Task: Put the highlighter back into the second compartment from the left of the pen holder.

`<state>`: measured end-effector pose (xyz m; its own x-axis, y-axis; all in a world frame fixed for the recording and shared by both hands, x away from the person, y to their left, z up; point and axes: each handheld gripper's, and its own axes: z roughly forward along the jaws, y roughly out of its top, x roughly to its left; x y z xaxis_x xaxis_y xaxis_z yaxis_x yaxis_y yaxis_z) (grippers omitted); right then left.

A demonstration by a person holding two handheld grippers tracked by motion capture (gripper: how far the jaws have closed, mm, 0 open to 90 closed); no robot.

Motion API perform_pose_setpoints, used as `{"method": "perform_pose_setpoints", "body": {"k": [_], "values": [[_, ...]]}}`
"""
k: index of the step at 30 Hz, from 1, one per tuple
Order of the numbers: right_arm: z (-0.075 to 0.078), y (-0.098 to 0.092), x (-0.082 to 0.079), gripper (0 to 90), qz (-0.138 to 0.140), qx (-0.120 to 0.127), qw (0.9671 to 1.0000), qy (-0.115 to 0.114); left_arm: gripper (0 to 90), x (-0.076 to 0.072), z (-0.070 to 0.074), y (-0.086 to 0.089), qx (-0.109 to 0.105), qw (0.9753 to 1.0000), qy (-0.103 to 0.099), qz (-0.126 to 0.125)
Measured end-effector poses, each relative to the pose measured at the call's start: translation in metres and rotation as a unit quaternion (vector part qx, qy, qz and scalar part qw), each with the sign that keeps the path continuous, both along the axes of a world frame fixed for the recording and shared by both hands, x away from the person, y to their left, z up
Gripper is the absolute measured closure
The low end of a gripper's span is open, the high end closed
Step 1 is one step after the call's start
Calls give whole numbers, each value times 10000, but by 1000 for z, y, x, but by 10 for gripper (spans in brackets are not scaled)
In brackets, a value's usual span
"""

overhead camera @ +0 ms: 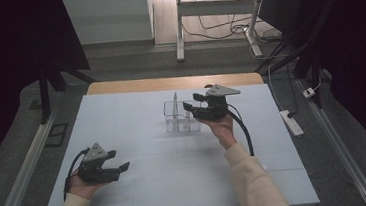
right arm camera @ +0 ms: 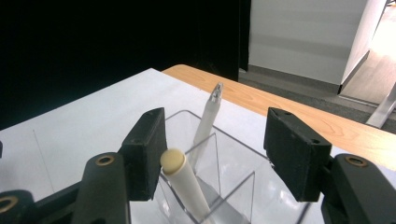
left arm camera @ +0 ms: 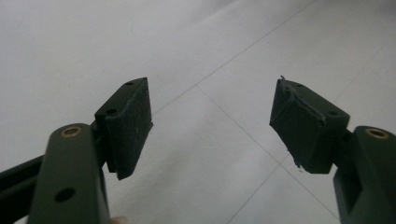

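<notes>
**Right jaws standing open over the clear holder**

I am working at a white worktop (overhead camera: 143,187), which is lying on a wooden table whose edge is showing at the far side. A little beyond the middle of the worktop, a clear plastic holder (overhead camera: 180,117) with inner dividers is standing. My right gripper (overhead camera: 195,105) is hovering just at its right side, and in the right gripper view its jaws are standing wide open above the holder (right arm camera: 233,186), gripping nothing. Two white pens are standing inside the holder, in different compartments: the far pen (right arm camera: 207,119) is leaning with its tip upward, and the near pen (right arm camera: 184,184) is rising between my jaws, close to the left one, but I cannot tell if it is touching. My left gripper (overhead camera: 117,160) is staying well apart, near the front left corner, low over the bare worktop, its jaws also open and empty.
</notes>
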<state>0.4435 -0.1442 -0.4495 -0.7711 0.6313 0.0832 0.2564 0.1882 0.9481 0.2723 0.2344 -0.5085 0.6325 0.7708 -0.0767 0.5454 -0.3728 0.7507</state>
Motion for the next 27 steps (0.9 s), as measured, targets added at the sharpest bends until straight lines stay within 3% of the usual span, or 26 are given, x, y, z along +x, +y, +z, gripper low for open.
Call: {"method": "perform_pose_setpoints", "body": {"k": [8, 15, 22, 27], "values": [[4, -11, -6, 383, -15, -141, 9999, 9, 294, 0, 0, 0, 14, 10000, 8, 2], [13, -23, -18, 378, 58, -442, 9990, 104, 294, 0, 0, 0, 14, 10000, 10, 15], [19, -33, -33, 377, 309, -758, 9959, 388, 294, 0, 0, -1, 27, 10000, 7, 8], [17, -45, -39, 376, 267, -887, 9944, 500, 294, -1, 0, -1, 16, 10000, -1, 14]]}}
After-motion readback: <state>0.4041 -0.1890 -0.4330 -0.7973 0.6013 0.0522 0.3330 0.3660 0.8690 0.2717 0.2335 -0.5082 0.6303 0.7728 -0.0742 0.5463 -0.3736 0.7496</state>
